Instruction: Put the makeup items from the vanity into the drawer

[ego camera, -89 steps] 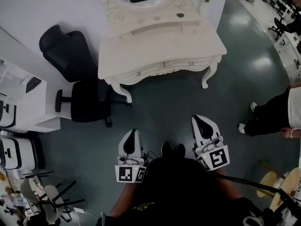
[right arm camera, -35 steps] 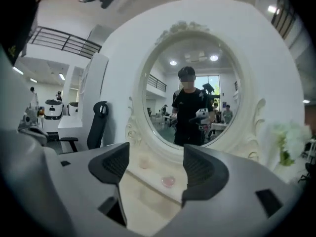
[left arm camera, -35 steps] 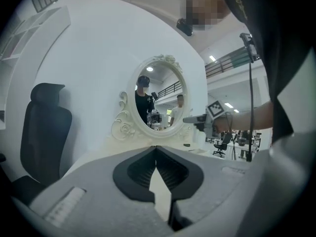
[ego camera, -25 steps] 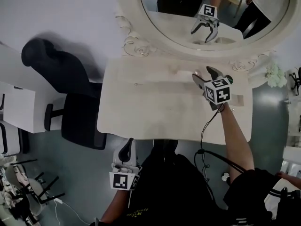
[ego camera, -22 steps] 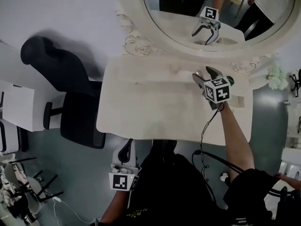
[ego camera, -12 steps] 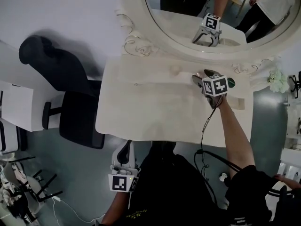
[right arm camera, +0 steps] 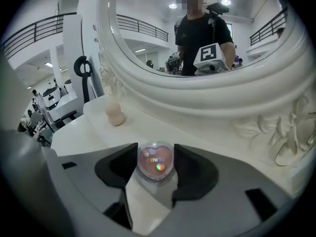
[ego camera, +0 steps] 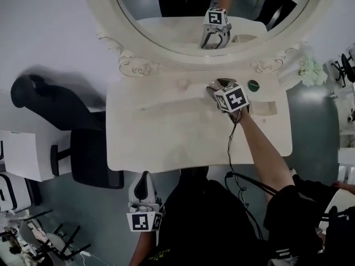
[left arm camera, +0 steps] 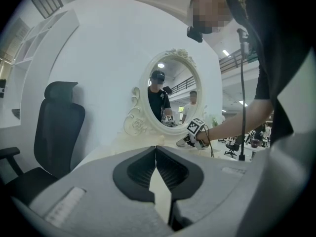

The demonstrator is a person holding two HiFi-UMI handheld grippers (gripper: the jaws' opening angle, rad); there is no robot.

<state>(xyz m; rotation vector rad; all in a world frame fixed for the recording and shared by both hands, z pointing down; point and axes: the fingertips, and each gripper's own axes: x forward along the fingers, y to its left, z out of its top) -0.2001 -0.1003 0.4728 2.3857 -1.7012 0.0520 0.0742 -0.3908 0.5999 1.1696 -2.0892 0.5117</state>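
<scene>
Sinks to vanity [ego camera: 166, 137] with right gripper [ego camera: 216, 85], jaws just closing against heart-shaped compact [right arm camera: 155, 161]; ought to grip squarely before lifting.

This is a large open office or lab hall with a dressing corner staged in it, not a home. An ornate cream vanity [ego camera: 166, 143] with an oval mirror [ego camera: 183, 21] stands against a plain white partition wall [ego camera: 44, 32] on a glossy grey floor [ego camera: 316, 110]. A black office chair [ego camera: 77, 148] is just beside its left edge, and a white desk [ego camera: 22, 154] is further left. The mirror reflects mezzanine railings [right arm camera: 138, 26] and ceiling lights [right arm camera: 173, 6], and more office chairs [left arm camera: 232, 149] stand beyond the vanity's right edge.
</scene>
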